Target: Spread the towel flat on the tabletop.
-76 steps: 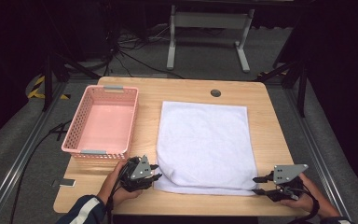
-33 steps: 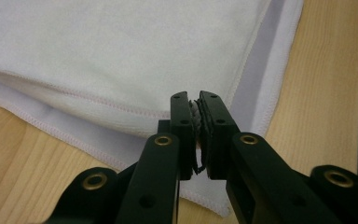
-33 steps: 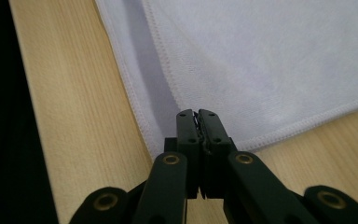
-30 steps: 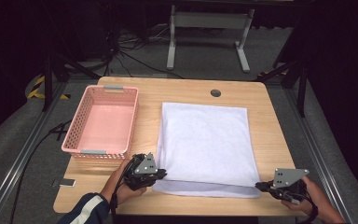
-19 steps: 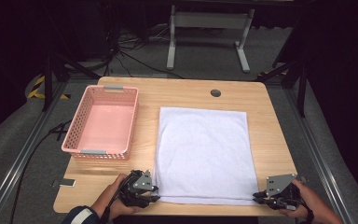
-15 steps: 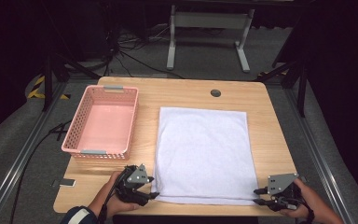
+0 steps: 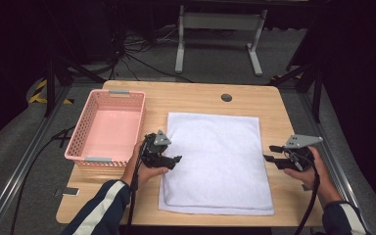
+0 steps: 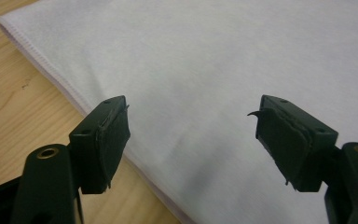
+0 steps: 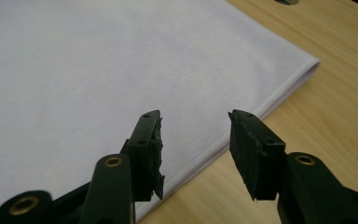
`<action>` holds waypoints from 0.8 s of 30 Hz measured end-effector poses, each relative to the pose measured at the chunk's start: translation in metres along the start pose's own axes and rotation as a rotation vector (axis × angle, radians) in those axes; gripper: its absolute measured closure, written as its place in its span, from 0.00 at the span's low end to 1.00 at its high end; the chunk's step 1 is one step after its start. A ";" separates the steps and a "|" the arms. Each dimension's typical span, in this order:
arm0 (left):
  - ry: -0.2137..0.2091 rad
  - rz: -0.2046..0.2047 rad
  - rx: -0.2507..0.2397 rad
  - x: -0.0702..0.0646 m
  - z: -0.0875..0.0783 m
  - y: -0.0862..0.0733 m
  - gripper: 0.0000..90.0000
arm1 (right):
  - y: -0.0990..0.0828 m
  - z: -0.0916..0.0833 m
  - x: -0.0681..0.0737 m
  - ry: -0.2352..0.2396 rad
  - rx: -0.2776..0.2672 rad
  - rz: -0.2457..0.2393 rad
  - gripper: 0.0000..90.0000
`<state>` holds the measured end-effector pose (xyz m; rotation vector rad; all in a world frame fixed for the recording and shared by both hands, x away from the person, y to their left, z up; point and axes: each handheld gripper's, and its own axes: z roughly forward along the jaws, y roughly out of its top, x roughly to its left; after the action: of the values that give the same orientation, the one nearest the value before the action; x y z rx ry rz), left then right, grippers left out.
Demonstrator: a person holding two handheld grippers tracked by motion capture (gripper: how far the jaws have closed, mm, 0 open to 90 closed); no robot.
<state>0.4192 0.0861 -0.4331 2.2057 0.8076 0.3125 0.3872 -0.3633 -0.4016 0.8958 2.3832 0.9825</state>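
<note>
High view: white towel point(image 7: 216, 161) flat, folded, mid-surface point(image 7: 191, 100), right of pink basket point(image 7: 106, 128). Left tongs point(image 7: 176, 159) at towel's left edge, jaws wide, just opened, nothing between. Right tongs point(image 7: 268, 152) at right edge, jaws part-open, just opened, empty.

The towel point(image 7: 215, 164) is plain white, with a finely ribbed hem along its edges. The counter point(image 7: 191, 100) is pale wood with a light grain and a dark round spot point(image 7: 226, 97) at 12 o'clock. The basket point(image 7: 106, 128) at 9 o'clock is pink with a lattice of small holes and grey clips. Both grippers, left point(image 7: 169, 159) and right point(image 7: 274, 155), are black with grey top plates. The sleeve point(image 7: 103, 205) is navy with white stripes.
</note>
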 end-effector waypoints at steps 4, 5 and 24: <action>-0.036 0.045 0.005 -0.006 0.003 -0.003 0.36 | 0.013 0.024 -0.015 -0.016 0.011 0.026 0.60; -0.009 0.068 0.000 -0.006 0.004 -0.002 0.35 | 0.015 0.032 -0.018 -0.014 0.014 0.042 0.60; 0.239 -0.166 0.008 0.057 0.077 0.037 0.34 | 0.023 0.098 -0.076 -0.212 0.057 0.278 0.61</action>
<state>0.5143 0.0595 -0.4607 2.1174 1.1165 0.4968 0.5073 -0.3574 -0.4411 1.3115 2.1564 0.8703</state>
